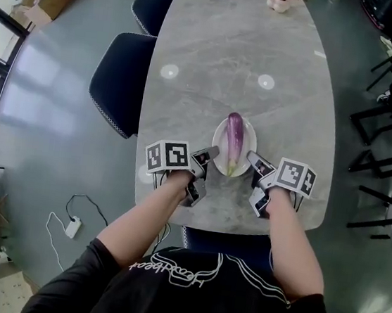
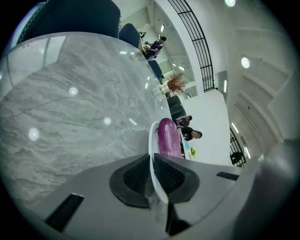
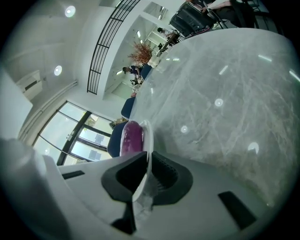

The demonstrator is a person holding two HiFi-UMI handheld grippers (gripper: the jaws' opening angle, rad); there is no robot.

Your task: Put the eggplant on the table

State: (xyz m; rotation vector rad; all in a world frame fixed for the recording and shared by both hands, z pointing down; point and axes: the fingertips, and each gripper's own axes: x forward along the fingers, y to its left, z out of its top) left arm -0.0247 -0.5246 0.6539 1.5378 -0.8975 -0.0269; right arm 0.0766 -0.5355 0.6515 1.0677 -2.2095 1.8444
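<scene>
We hold the left gripper (image 1: 209,154) and the right gripper (image 1: 254,159) each clamped on opposite rims of the white plate (image 1: 250,139), near the table's (image 1: 216,48) near edge, with the purple eggplant (image 1: 233,140) lying lengthwise on it between them.

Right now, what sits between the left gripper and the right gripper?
A white plate carrying the eggplant; the left gripper and right gripper each clamp its rim, clearest in the head view.
</scene>
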